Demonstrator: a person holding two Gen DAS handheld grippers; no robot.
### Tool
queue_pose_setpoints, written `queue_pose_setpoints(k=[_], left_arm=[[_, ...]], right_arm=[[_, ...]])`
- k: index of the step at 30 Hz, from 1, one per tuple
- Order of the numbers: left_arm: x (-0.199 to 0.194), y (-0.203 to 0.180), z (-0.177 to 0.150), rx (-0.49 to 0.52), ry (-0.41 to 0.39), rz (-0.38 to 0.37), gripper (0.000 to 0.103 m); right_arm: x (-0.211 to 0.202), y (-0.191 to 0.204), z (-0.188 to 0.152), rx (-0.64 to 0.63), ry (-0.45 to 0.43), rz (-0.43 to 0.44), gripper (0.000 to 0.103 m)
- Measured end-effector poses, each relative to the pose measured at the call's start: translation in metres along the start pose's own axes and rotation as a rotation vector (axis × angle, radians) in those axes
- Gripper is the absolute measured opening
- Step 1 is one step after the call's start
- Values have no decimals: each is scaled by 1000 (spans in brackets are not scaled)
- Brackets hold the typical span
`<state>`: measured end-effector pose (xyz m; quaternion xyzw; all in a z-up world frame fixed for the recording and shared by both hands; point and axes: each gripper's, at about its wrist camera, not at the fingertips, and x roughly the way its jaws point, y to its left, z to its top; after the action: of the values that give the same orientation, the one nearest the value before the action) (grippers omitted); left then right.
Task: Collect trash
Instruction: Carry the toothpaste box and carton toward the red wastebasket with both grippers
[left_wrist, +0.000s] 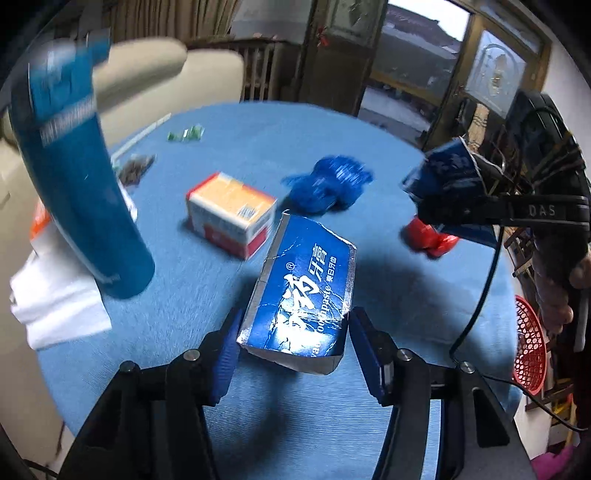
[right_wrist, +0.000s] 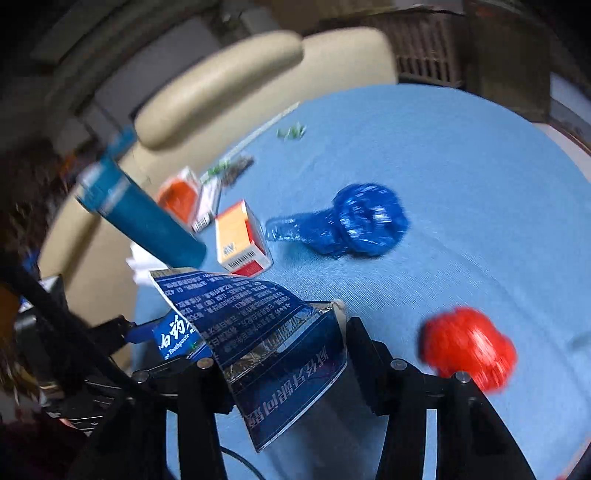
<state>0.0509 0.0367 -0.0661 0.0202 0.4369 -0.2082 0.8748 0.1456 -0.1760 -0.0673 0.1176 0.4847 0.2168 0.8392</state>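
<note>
Toothpaste box (left_wrist: 306, 291): blue, silver edges, white lettering, crumpled and torn open at the end. It sits centre-low in the left wrist view, off the bench (left_wrist: 388, 122), pinched between the blue pads of the left claw (left_wrist: 295, 343).

Second blue carton piece (right_wrist: 280, 354): flattened, fine print outside, foil lining showing. Centre-low in the right wrist view, squeezed in the right claw (right_wrist: 288, 350), clear of the bench.

Red mesh basket (left_wrist: 530, 343) at right edge, beside the bench; contents cannot be seen.

On the bench: orange-and-white box (left_wrist: 231, 214), blue wad (left_wrist: 328, 182), red wad (left_wrist: 430, 238), white paper (left_wrist: 55, 306). Teal tube (left_wrist: 74, 177) at upper left, blurred.
</note>
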Motion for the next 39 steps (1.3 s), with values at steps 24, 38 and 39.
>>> queue_pose_setpoints(k=[24,38,39], left_arm=[[-89,-220,2,414,-167,-1,60],[-67,-311,4,570,-146,-12,60],[-64,-318,4,580,-141,-14,60]], right_arm=[[-237,-65,-183,357,-375,-119,52],[-285,-115,-239,466,-452,-149,52],[-286,-118,-242,474,-453,-146,52]])
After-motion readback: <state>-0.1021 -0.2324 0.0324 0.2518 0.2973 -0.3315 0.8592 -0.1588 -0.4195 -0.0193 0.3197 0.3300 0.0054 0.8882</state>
